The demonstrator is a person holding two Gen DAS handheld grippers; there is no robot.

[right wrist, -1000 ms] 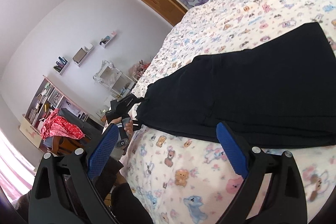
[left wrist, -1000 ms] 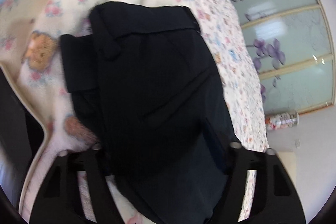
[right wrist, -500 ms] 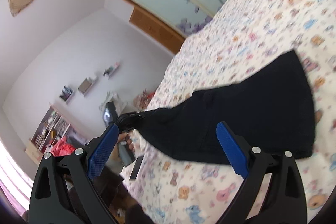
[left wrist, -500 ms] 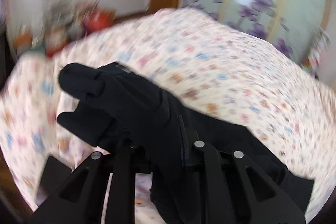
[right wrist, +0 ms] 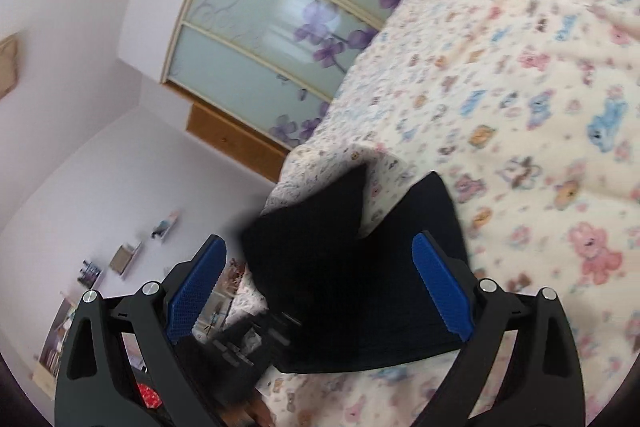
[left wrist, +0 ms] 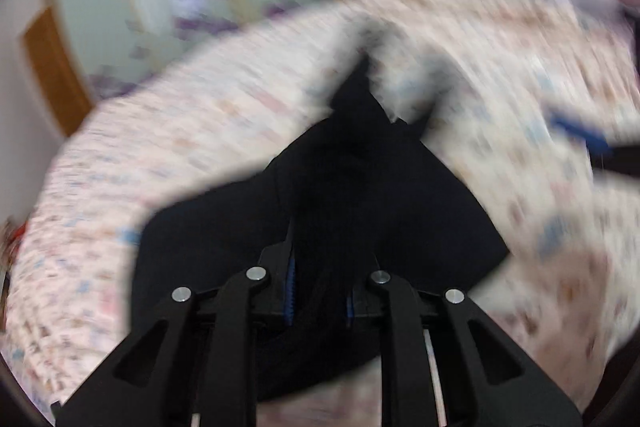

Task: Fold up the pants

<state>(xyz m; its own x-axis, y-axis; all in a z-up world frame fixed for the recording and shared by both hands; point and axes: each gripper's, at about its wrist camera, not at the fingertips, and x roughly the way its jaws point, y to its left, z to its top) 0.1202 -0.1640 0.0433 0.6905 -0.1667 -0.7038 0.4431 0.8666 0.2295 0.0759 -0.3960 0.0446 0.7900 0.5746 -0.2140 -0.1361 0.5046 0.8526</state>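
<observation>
Nearest, left gripper (left wrist: 318,301): fingers drawn narrow, pinching a bunched fold of the black pants (left wrist: 320,195); cloth fans out from the jaws and lies on the bedspread.

Right gripper (right wrist: 320,287): blue-padded fingers (right wrist: 440,287) spread wide, holding nothing, poised over the pants (right wrist: 360,287), which lie near the bedspread's edge.

Beyond the pants: cartoon-print bedspread (right wrist: 520,87), bears and ponies in pink and blue.

Past the bedspread: sliding wardrobe doors (right wrist: 280,19), frosted glass with purple flowers; wall shelves (right wrist: 124,259) off its side.

Risks, as judged: only one gripper holds, so the free half may drag, twist or slide off the bedspread's edge; a thick bunch in narrow jaws may slip layer by layer; left view is badly motion-blurred, so a fast swing could fling the fold askew.

Writing: none legible anywhere; no brand or label visible on the pants.
</observation>
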